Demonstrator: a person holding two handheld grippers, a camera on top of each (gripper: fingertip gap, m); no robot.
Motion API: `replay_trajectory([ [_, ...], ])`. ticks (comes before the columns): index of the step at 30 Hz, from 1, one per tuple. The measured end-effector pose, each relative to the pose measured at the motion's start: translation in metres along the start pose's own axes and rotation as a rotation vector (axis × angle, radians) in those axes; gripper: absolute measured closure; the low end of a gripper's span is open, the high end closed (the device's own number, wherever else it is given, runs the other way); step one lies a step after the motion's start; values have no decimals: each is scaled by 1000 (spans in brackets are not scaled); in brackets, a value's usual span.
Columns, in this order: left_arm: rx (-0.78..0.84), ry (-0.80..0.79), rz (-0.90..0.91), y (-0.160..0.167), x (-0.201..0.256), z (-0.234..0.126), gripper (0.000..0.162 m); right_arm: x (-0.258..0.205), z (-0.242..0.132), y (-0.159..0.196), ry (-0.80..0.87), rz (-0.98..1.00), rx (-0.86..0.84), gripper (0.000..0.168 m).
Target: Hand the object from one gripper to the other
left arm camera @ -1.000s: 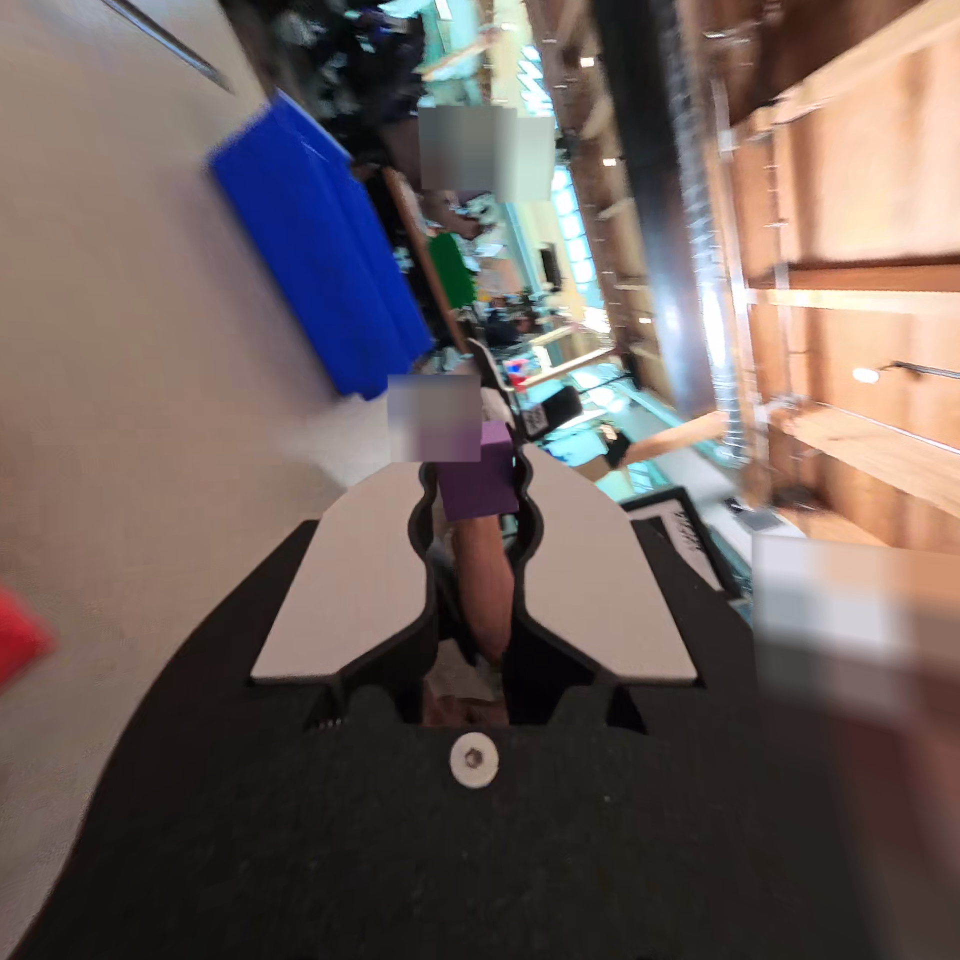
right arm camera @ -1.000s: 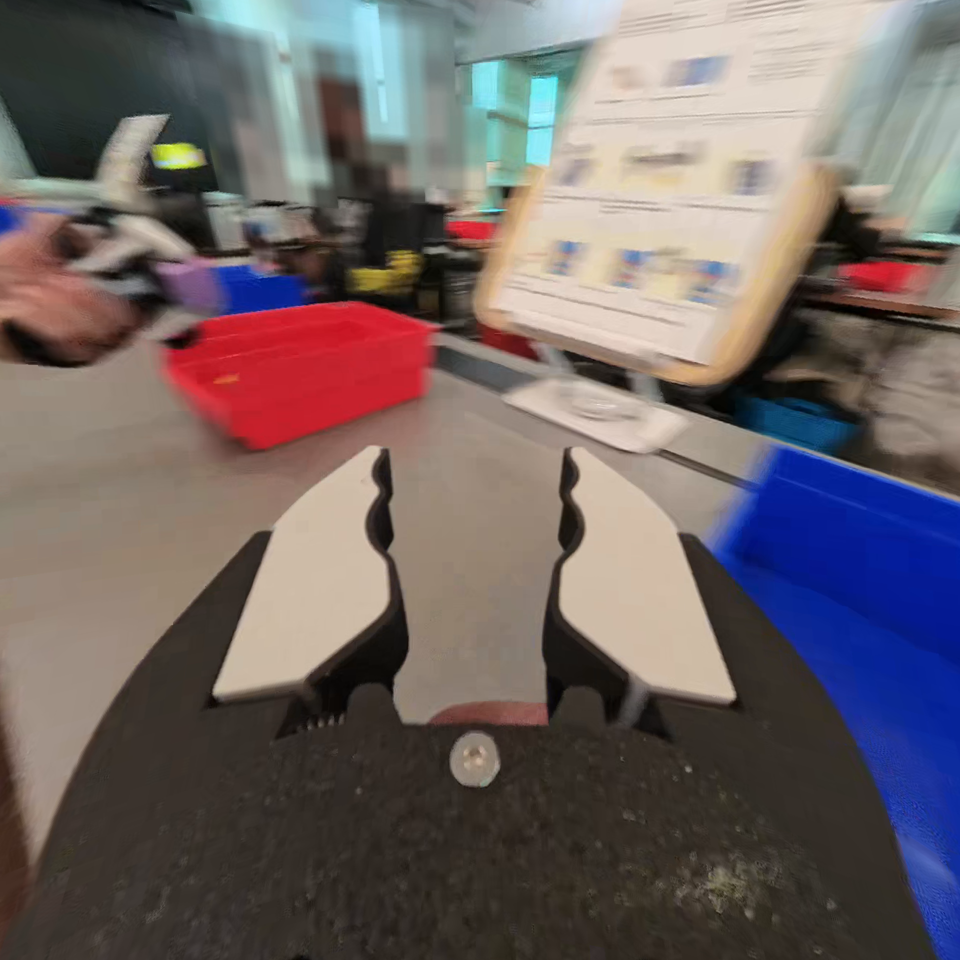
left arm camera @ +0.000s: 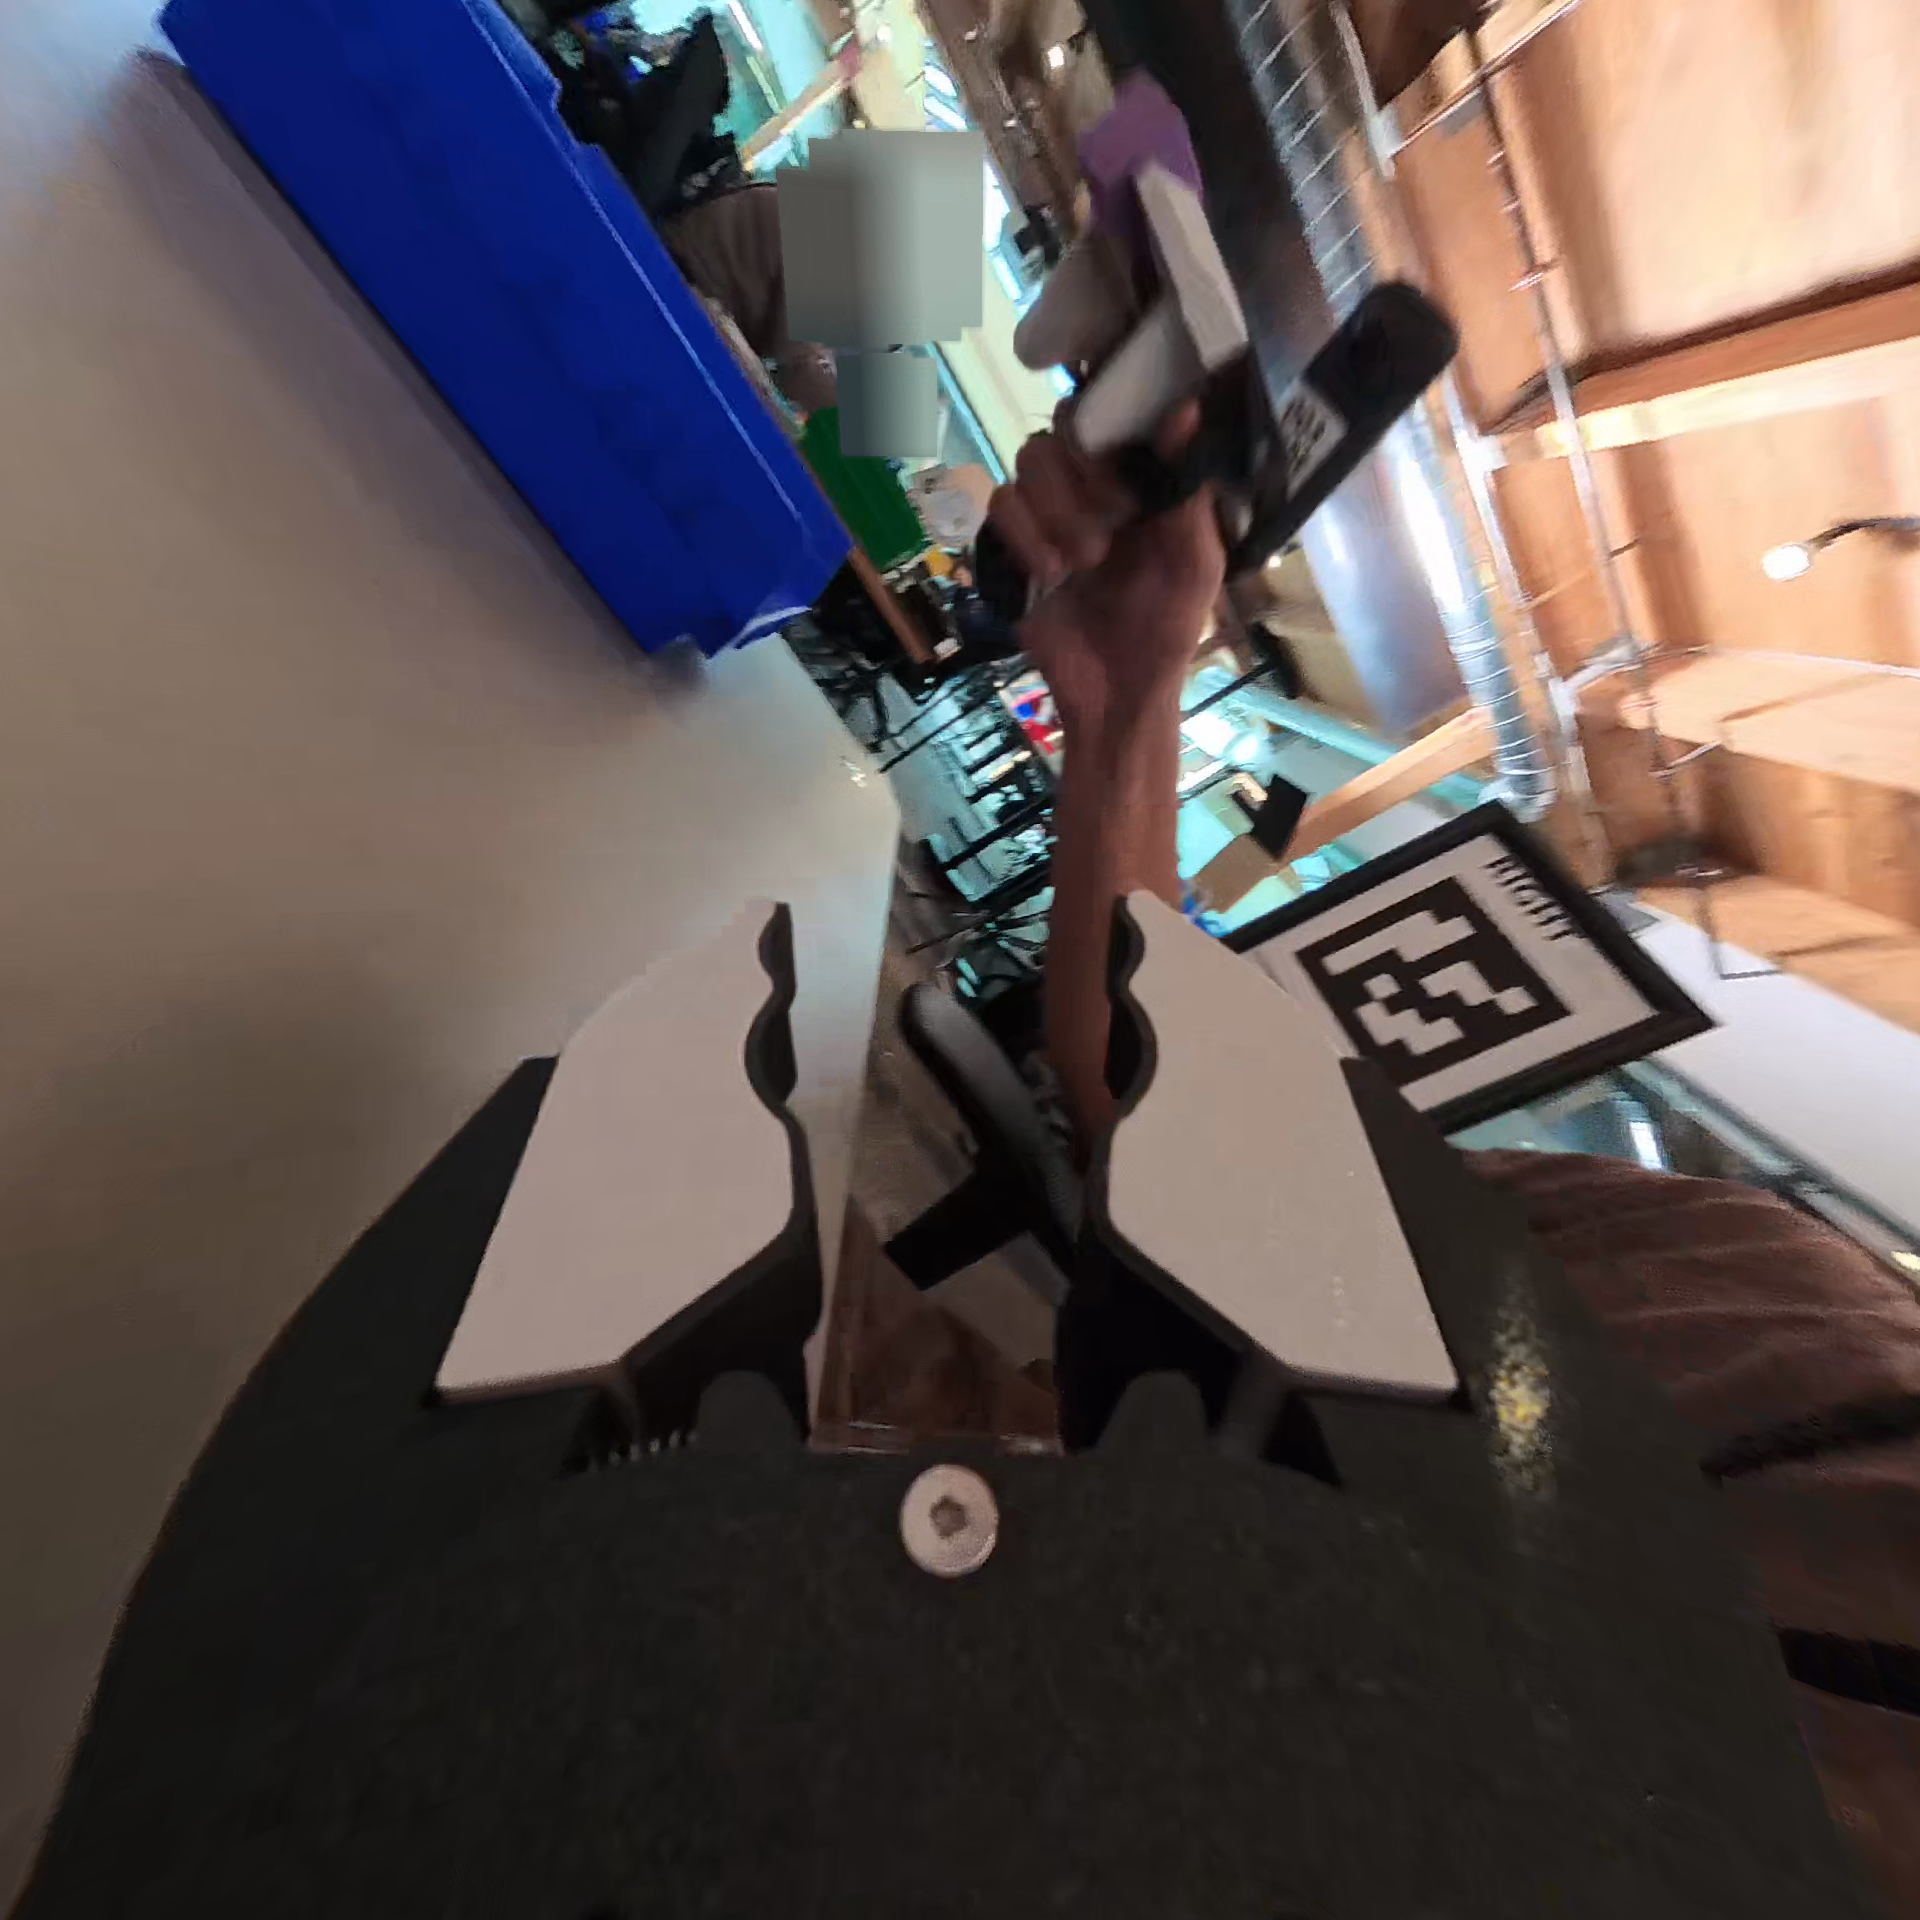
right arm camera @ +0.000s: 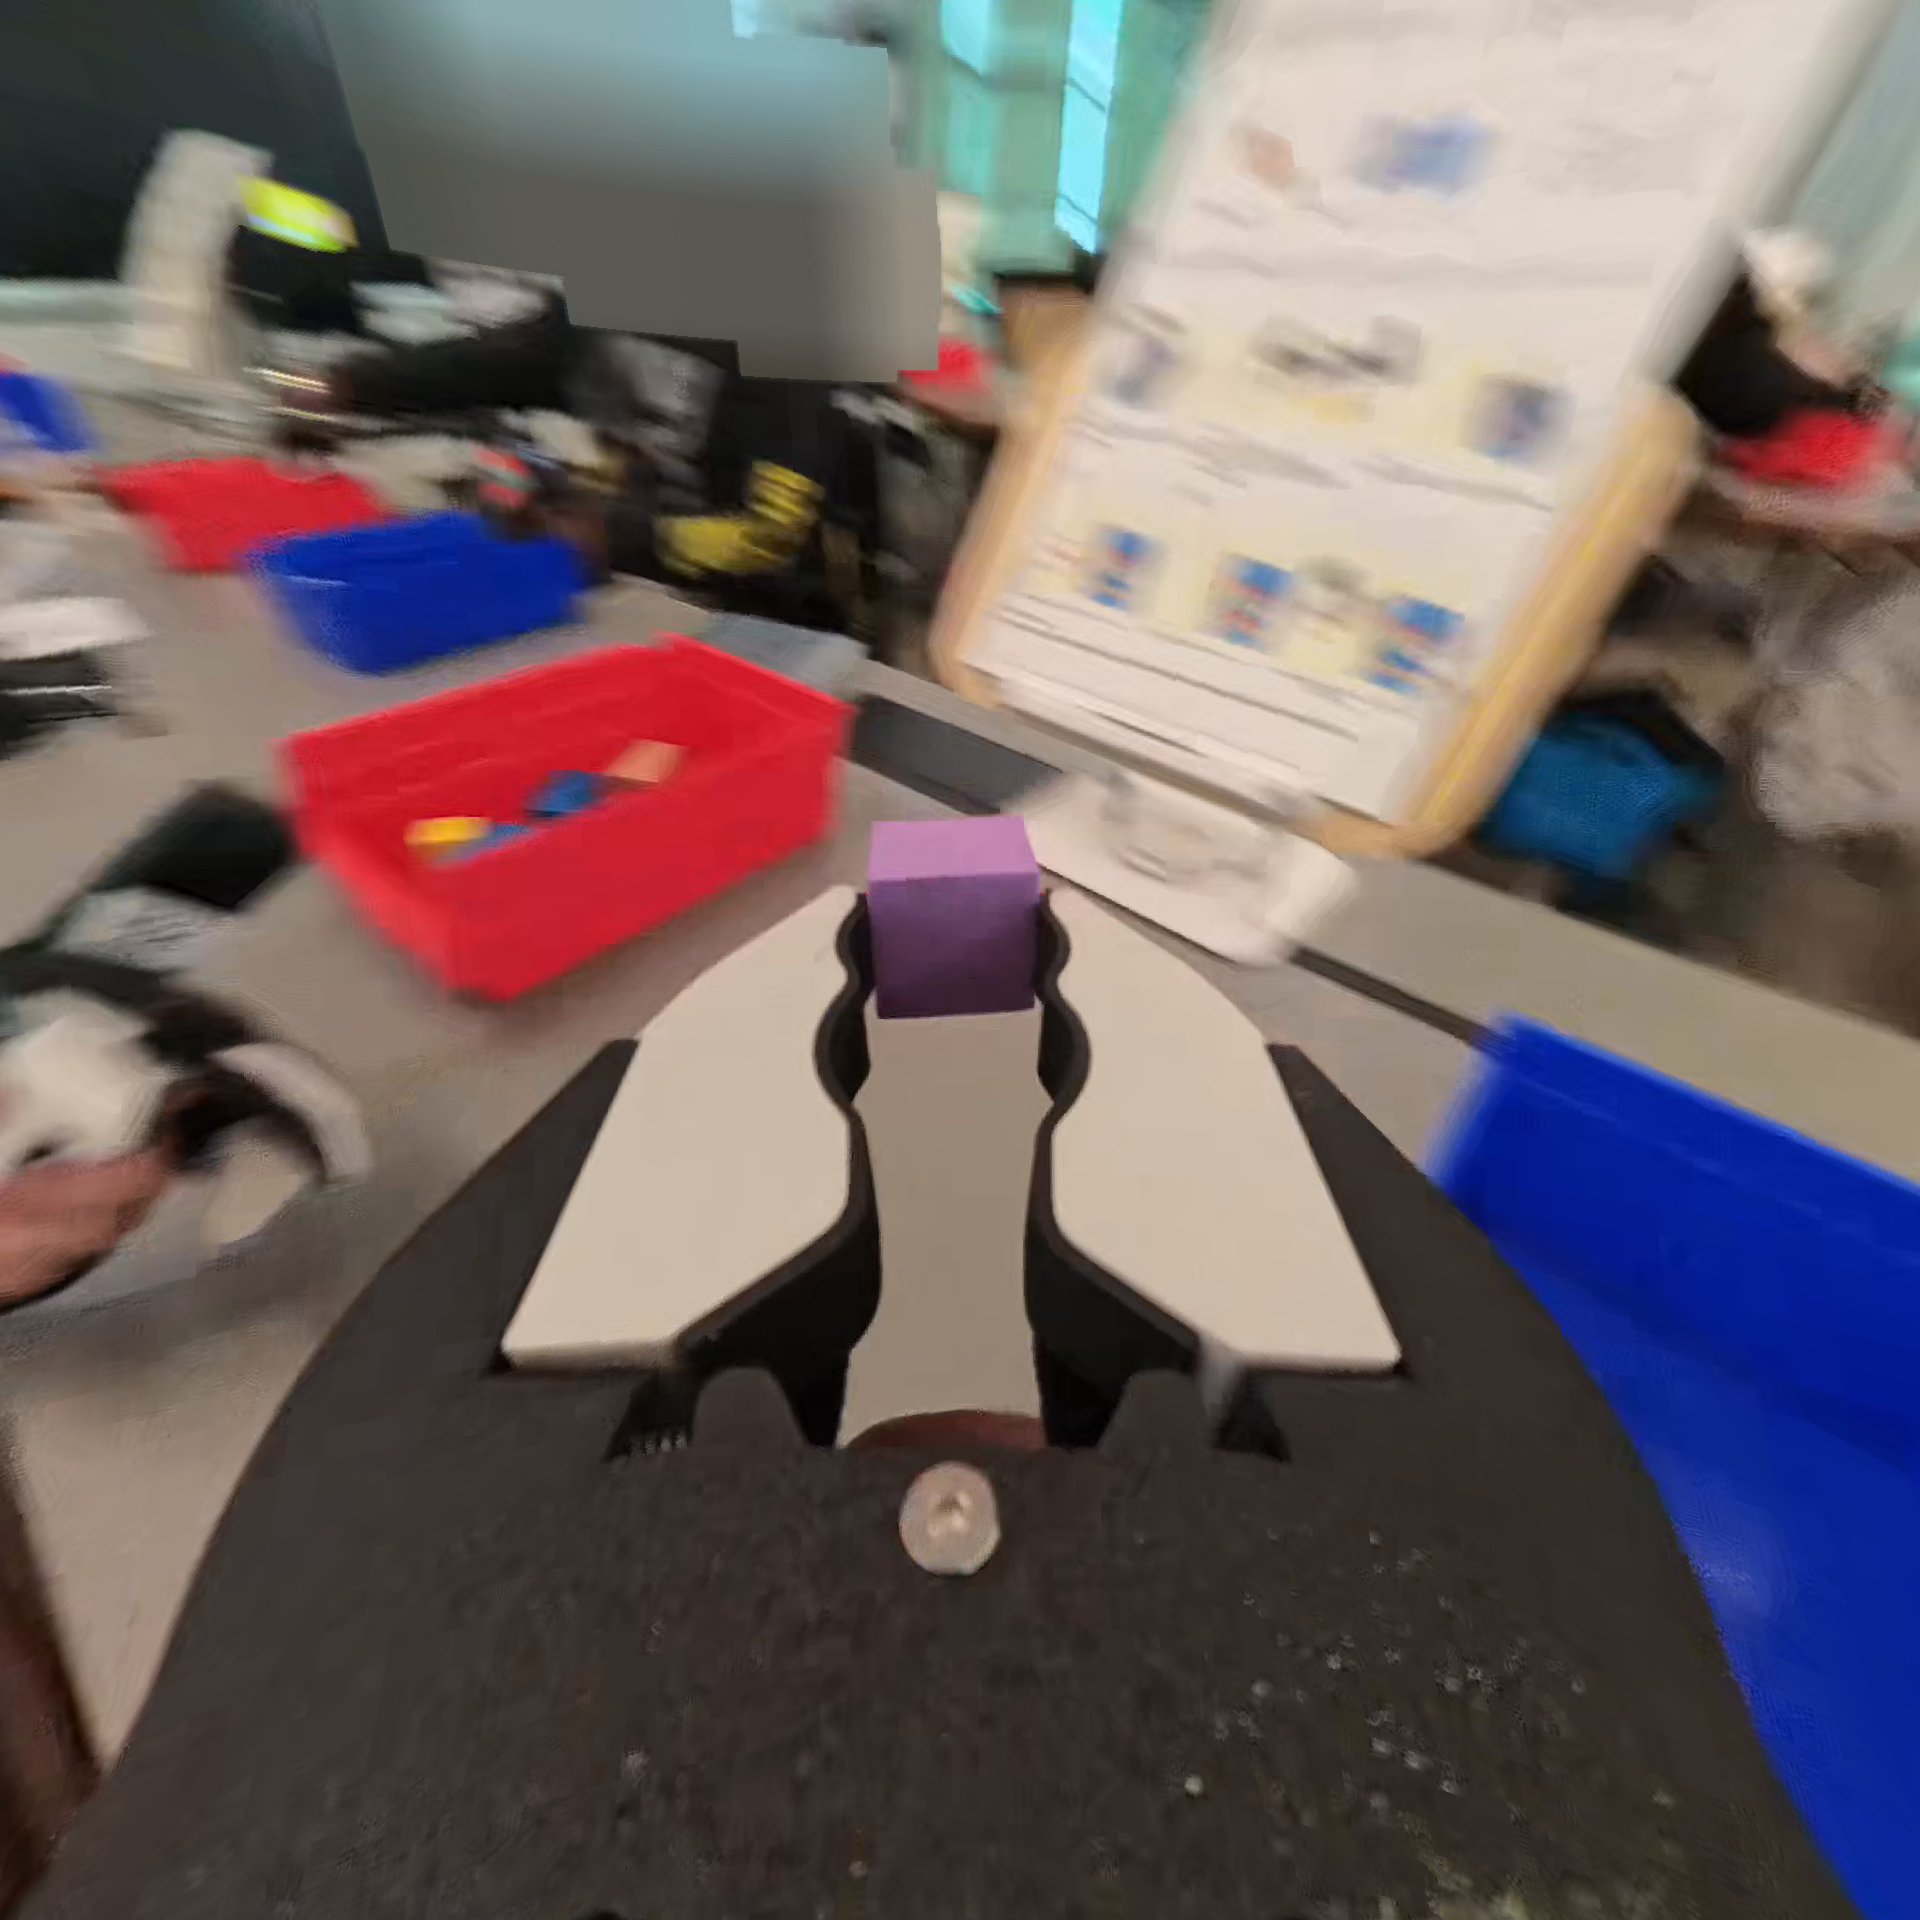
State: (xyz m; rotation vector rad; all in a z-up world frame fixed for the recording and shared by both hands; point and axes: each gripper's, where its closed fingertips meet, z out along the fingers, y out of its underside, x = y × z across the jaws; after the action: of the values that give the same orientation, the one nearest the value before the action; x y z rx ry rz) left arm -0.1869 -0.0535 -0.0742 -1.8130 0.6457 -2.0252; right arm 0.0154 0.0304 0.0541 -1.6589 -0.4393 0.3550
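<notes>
- The small purple foam-like cube (right arm camera: 953,914) sits pinched between the very tips of the right tongs (right arm camera: 953,935), held in the air above the grey counter (right arm camera: 644,1060); it is no longer anywhere near the left tongs.
- The left tongs (left arm camera: 951,997) stand parted with nothing between their pale pads, so the hand-over itself looks done.
- Risk: the hold is shallow. Only the outermost notch of each finger touches the cube, so a quick swing or a slight loosening could let it twist or drop out.
- Both views are smeared with motion, which suggests fast movement; that would make a slip likelier.
- If the cube falls, it could bounce on the counter and roll off, or land in the open red plastic bin (right arm camera: 561,831) with its coloured blocks or the blue plastic bin (right arm camera: 1704,1278) at the right.
- The left wrist view shows the right tongs raised well apart from the left, so a clash between them seems unlikely.
</notes>
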Motion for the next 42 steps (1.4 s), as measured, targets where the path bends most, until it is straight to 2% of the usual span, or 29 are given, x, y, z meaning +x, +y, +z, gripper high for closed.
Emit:
replay_trajectory([
  [3,-6,-72,69,2,-4,4,106,109,-3,24,228,106,-254,139],
  [5,-12,-112,119,3,-5,6,106,167,-1,63,333,171,-474,139],
  [7,-37,-122,149,6,-4,7,109,201,2,110,368,256,-704,139],
  [9,-43,-122,156,8,-4,7,111,214,7,151,353,331,-892,139],
  [12,-57,-126,160,9,-5,9,111,224,23,189,345,320,-1020,139],
  [15,-69,-136,168,12,-7,9,112,226,41,216,334,262,-1108,139],
  [20,-87,-148,200,11,-7,8,112,220,57,244,304,340,-1190,139],
  [23,-125,-192,228,17,-15,7,112,220,59,247,308,349,-1167,138],
  [25,-141,-200,232,19,-15,7,112,218,59,241,300,367,-1112,126],
  [26,-140,-202,235,19,-14,7,112,216,58,232,292,373,-1060,125],
  [28,-150,-221,252,21,-14,6,111,213,51,200,306,375,-891,124],
  [31,-192,-302,344,22,-14,1,108,186,19,126,324,330,-544,125],
  [33,-220,-313,398,19,-3,-3,103,143,-8,89,280,278,-361,124],
  [35,-264,-330,438,14,7,-12,104,76,-23,73,121,284,-256,121],
  [38,-293,-407,550,-11,18,-41,100,-25,-31,82,-137,302,-231,119],
  [42,-401,-668,718,-62,-1,-100,101,-109,-19,114,-303,311,-230,119],
])
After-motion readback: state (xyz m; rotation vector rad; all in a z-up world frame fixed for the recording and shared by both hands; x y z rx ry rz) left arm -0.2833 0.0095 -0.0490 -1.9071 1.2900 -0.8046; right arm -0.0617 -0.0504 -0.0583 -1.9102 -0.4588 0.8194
